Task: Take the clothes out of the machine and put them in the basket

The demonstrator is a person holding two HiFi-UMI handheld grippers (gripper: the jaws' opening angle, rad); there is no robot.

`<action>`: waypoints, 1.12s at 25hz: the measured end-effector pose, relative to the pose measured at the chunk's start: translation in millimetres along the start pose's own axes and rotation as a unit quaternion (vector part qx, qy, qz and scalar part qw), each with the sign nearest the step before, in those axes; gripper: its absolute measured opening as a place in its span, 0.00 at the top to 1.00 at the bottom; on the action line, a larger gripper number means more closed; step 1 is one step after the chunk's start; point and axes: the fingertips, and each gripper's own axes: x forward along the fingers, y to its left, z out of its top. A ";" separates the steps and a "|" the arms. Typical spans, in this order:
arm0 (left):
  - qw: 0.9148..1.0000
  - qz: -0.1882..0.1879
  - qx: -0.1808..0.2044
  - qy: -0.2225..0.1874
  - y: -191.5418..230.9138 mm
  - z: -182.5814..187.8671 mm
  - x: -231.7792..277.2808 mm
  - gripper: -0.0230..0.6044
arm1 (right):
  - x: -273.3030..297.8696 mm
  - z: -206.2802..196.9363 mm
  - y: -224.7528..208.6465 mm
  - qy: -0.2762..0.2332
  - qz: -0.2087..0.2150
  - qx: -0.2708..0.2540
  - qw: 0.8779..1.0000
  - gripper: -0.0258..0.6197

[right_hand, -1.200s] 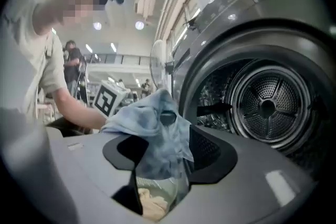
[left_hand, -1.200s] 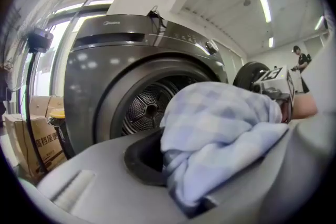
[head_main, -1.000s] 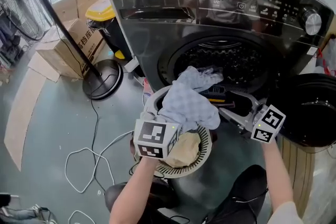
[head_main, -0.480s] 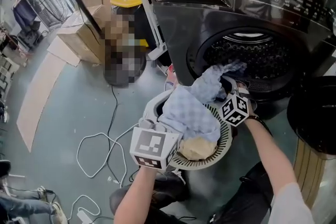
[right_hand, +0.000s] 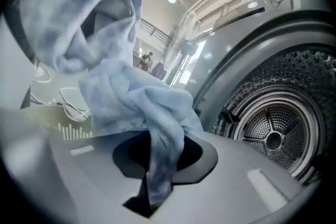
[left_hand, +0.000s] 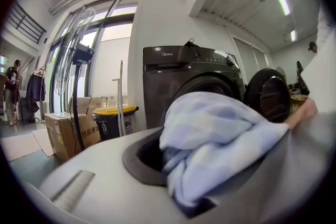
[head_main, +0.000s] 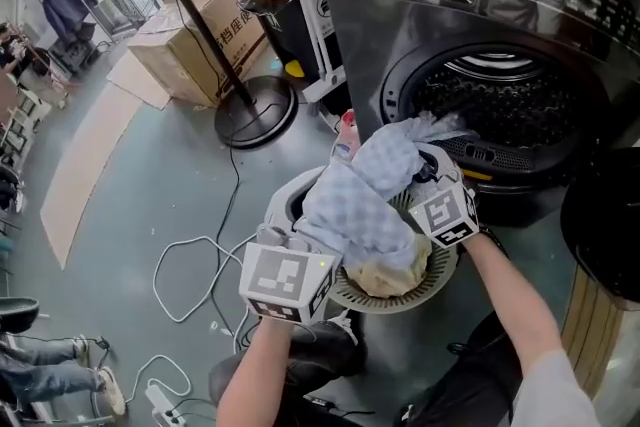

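A pale blue checked cloth (head_main: 365,205) hangs bunched over the round slatted basket (head_main: 440,277), which holds a yellowish cloth (head_main: 385,277). My left gripper (head_main: 298,233) is shut on the blue cloth's near end, which fills the left gripper view as cloth (left_hand: 215,139). My right gripper (head_main: 422,180) is at the cloth's far end, its jaws closing with a twisted strand of cloth (right_hand: 157,165) pinched between them. Behind stands the dark washing machine, its drum (head_main: 500,110) open and looking empty, seen again as drum (right_hand: 273,139).
The machine's round door (head_main: 605,225) hangs open at the right. A fan stand's base (head_main: 255,110), a yellow-lidded bin (head_main: 285,5) and cardboard boxes (head_main: 195,40) stand to the left. White cables (head_main: 190,265) loop on the floor by the basket.
My right gripper came from the machine's door side over to the basket and closed on the blue cloth's far end. The left gripper kept its hold above the basket.
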 end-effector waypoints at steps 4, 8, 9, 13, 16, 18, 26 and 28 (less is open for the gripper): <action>0.999 0.004 0.014 0.036 7.3 -19.2 2.7 0.79 | -15.6 74.0 35.5 -0.082 0.082 0.009 0.993 0.87; 1.000 0.018 0.001 0.021 20.5 -6.9 -5.0 0.79 | -38.3 134.7 69.9 -0.120 0.154 -0.004 0.981 0.87; 1.000 0.023 -0.004 0.014 25.3 -2.9 -7.9 0.79 | -43.7 147.7 76.5 -0.133 0.163 0.005 0.978 0.87; 0.997 0.051 -0.050 -0.001 53.1 2.4 -17.4 0.79 | -53.5 189.4 91.8 -0.186 0.206 0.108 0.955 0.87; 0.996 0.052 -0.072 0.012 58.9 -4.8 -12.7 0.79 | -48.5 183.4 89.2 -0.181 0.228 0.170 0.942 0.87; 0.997 0.044 -0.055 0.032 51.7 -18.1 -2.7 0.79 | -44.4 160.3 84.9 -0.155 0.223 0.179 0.946 0.87; 0.984 -0.065 0.004 0.167 -20.7 -118.0 35.9 0.78 | -49.2 -6.9 96.2 0.052 0.171 0.265 0.948 0.87; 0.977 -0.079 0.018 0.199 -31.9 -137.8 42.8 0.74 | -53.2 -37.9 101.6 0.099 0.166 0.196 0.961 0.87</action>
